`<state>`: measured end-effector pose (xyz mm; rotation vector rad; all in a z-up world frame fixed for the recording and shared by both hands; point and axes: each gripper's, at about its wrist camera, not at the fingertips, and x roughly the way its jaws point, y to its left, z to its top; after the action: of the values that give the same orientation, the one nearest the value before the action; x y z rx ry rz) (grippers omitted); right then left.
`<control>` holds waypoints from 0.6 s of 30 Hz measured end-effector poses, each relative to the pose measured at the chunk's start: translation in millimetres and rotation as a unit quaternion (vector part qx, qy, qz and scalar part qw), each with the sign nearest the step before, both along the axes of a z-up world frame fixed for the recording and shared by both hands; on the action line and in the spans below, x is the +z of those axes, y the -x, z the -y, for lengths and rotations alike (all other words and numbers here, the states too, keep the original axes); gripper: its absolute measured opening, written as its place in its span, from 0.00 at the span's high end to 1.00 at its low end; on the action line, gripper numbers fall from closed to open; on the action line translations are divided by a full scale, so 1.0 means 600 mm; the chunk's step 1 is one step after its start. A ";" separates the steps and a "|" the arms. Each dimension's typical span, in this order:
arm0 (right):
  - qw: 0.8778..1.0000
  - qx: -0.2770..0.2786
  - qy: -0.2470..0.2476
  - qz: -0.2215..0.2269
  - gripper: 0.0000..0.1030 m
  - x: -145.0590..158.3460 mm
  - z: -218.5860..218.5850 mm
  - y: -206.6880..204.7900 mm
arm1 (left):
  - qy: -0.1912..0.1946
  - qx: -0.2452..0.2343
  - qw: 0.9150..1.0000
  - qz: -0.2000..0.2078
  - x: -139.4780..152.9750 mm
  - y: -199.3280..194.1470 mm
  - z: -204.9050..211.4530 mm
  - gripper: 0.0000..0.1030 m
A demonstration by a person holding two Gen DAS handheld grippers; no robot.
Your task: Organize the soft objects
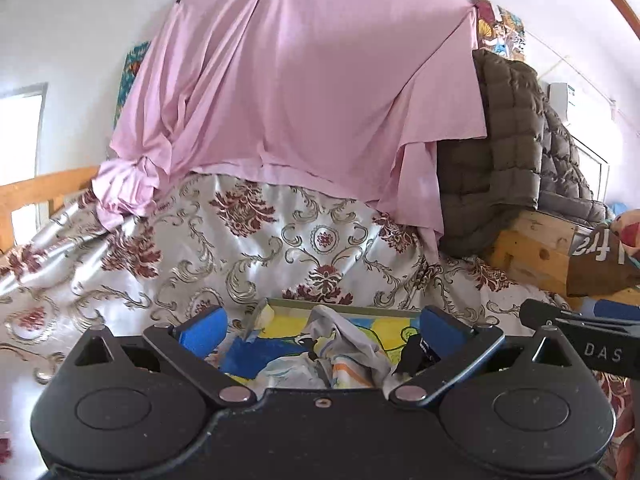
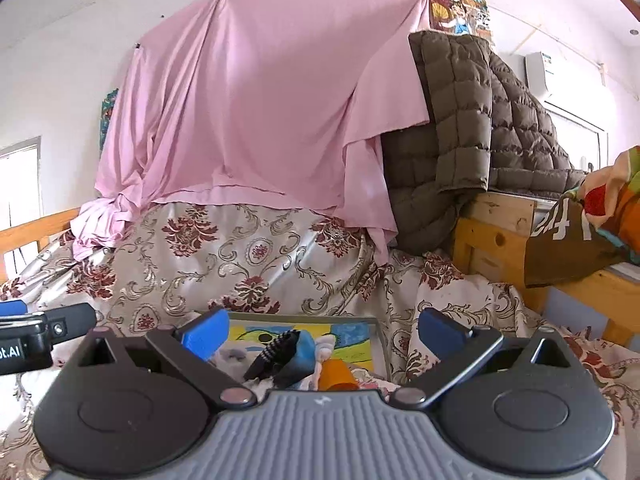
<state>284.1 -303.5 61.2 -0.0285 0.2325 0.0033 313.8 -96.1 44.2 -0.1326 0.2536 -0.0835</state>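
Note:
A shallow tray (image 1: 340,307) with a yellow and blue picture on its floor lies on the floral bedspread. In the left wrist view a crumpled pale cloth (image 1: 344,348) rests in it, below my left gripper (image 1: 320,332), whose blue pads (image 1: 202,334) stand wide apart with nothing between them. In the right wrist view the same tray (image 2: 378,334) holds a blue and black-striped sock (image 2: 286,354), an orange piece (image 2: 336,374) and a pale soft item. My right gripper (image 2: 322,336) hangs over them, open and empty.
The floral bedspread (image 1: 240,240) covers the bed. A pink sheet (image 1: 304,92) hangs on the wall behind. A brown quilted jacket (image 2: 472,128) lies over a wooden frame (image 2: 504,232) at the right, beside a patterned pillow (image 2: 608,208).

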 end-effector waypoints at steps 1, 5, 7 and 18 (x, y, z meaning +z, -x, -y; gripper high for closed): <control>1.000 0.000 0.001 0.001 0.00 0.002 -0.003 0.009 | -0.001 0.002 1.000 0.002 0.002 0.010 -0.003 0.01; 1.000 -0.005 0.003 0.004 0.00 0.008 -0.007 0.039 | 0.002 0.011 1.000 0.007 0.007 0.051 -0.020 0.01; 1.000 -0.010 0.001 0.006 0.00 0.011 -0.007 0.052 | -0.004 0.017 1.000 0.010 0.006 0.069 -0.029 0.01; 1.000 -0.021 -0.003 0.013 0.00 -0.013 -0.011 0.132 | 0.004 0.030 0.999 0.014 -0.006 0.136 -0.061 0.01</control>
<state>204.8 -297.0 53.4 -0.0176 0.2067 -0.0372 232.2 -59.8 40.6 -0.1464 0.2207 -0.0277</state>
